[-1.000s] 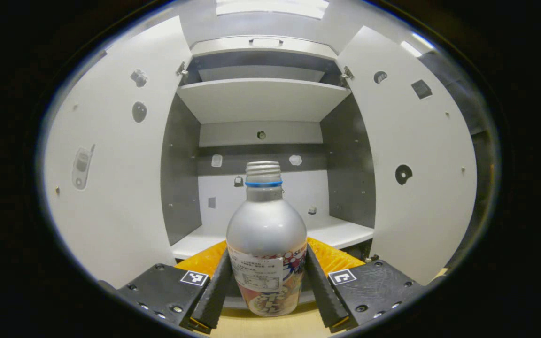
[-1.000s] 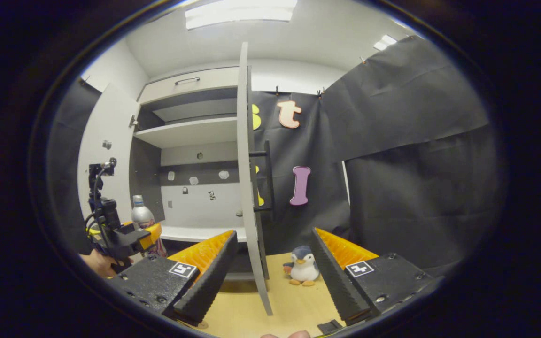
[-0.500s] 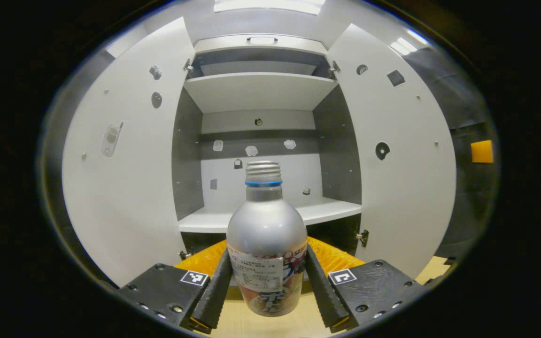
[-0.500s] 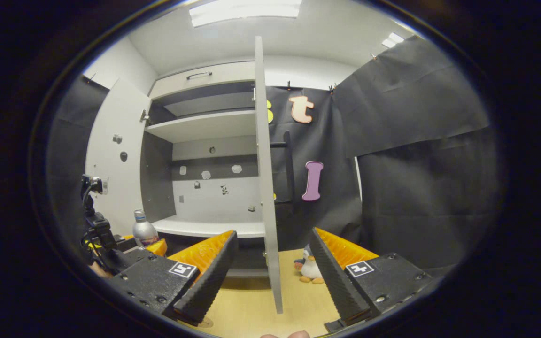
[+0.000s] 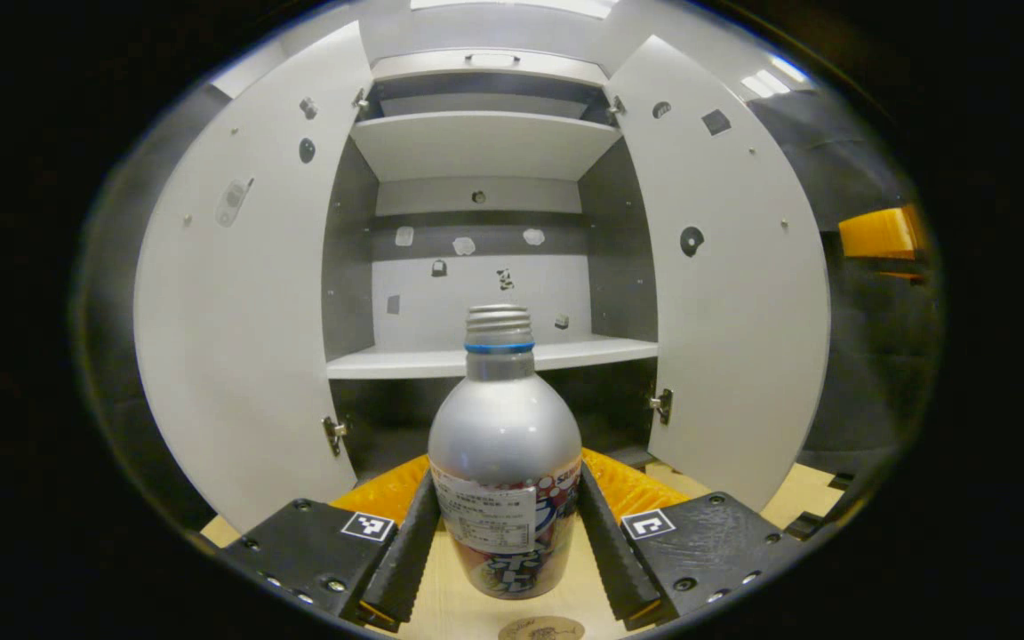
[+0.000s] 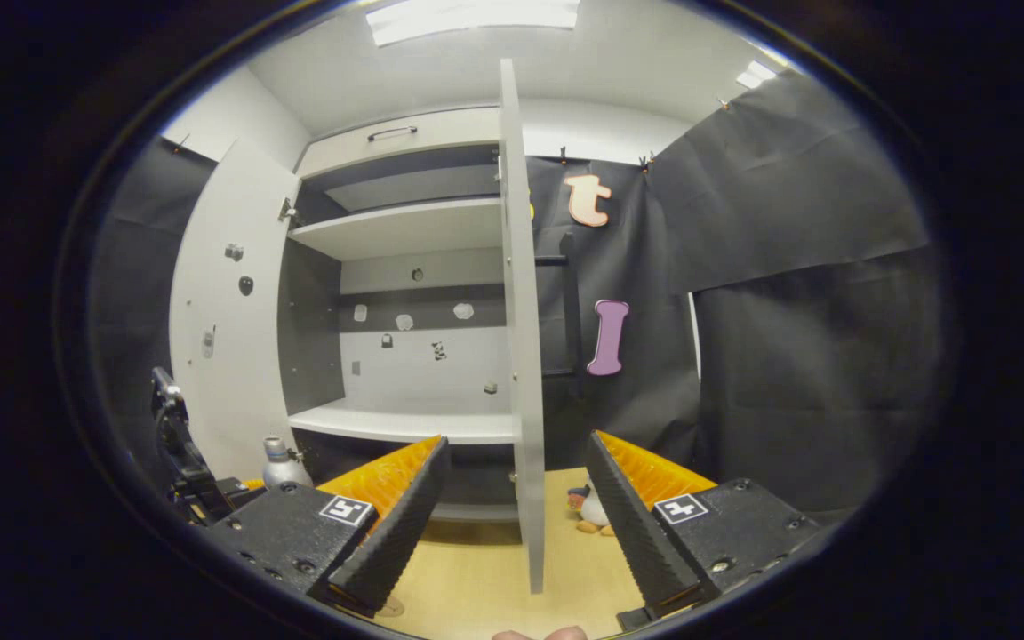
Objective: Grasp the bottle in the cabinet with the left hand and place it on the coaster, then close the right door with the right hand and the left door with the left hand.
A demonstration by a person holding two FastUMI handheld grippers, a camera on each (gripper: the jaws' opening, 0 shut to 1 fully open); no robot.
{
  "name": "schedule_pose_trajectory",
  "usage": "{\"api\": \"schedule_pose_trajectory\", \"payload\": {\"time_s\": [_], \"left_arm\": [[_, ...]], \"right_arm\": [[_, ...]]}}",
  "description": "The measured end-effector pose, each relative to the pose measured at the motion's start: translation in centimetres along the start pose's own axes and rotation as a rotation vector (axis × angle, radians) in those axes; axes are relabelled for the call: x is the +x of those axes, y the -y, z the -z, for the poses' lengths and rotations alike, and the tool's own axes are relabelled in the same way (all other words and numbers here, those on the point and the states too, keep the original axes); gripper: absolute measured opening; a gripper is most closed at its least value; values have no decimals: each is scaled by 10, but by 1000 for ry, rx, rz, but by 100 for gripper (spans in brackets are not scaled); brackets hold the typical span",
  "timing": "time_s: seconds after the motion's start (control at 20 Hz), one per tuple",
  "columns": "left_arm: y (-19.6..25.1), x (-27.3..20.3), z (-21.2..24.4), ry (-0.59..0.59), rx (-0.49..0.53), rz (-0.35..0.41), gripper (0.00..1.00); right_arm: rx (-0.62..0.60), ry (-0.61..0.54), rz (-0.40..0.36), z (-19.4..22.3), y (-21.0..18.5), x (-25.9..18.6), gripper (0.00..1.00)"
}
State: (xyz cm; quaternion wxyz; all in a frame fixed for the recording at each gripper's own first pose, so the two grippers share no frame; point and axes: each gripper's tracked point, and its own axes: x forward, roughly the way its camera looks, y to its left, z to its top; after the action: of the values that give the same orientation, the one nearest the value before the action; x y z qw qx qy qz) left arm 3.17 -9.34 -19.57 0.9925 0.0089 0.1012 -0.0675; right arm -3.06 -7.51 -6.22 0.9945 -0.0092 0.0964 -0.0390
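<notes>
Black screwed gripper bodies [image 5: 505, 542], square white markers, orange-backed ribbed jaws.

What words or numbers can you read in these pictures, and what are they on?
No text can be read for sure.
The label on the bottle: print too small and blurred.
The coaster: a faint print, too small to read.
Square tags on the left gripper and the right gripper: black-and-white patterns, no words.
The stickers in the cabinet: too small to tell.

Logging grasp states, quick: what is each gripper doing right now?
Left gripper: closed on the bottle, both fingers pressing its sides.
Right gripper: open, holding nothing.
</notes>
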Motion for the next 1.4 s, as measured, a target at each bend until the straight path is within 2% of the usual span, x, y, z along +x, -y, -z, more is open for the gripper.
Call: {"api": "schedule_pose_trajectory", "payload": {"time_s": [0.15,0.2,0.3,0.4,0.45,0.5,0.95,1.0,1.05,1.1,1.25,1.3,1.35,1.4], "left_arm": [[11,-1,28,-42,9,25,78],[14,0,37,-52,6,33,82],[19,0,53,-77,9,39,78],[21,0,70,-111,25,35,78],[24,-1,76,-114,31,39,82],[27,-1,81,-116,44,44,78],[42,-6,146,-206,83,76,78],[41,-5,151,-217,78,77,78],[42,-4,155,-228,71,81,75],[42,-2,158,-231,67,82,78],[40,1,168,-255,55,83,78],[38,1,173,-272,46,80,82],[37,-2,179,-288,38,77,78],[37,-1,174,-257,41,80,78]], "right_arm": [[-8,-9,-2,3,0,1,100],[-13,-8,-2,3,-1,1,100],[-25,-12,-2,3,-2,1,100],[-27,-16,1,3,-1,1,100],[-27,-17,5,3,0,0,100],[-27,-20,12,3,1,-1,100],[-33,-67,42,8,4,-6,100],[-33,-76,41,11,2,-6,100],[-34,-84,43,13,2,-6,100],[-34,-86,43,14,2,-7,100],[-38,-85,46,11,0,-6,100],[-38,-83,49,11,1,-6,100],[-35,-80,50,11,2,-5,100],[-32,-77,55,11,3,-5,100]]}}
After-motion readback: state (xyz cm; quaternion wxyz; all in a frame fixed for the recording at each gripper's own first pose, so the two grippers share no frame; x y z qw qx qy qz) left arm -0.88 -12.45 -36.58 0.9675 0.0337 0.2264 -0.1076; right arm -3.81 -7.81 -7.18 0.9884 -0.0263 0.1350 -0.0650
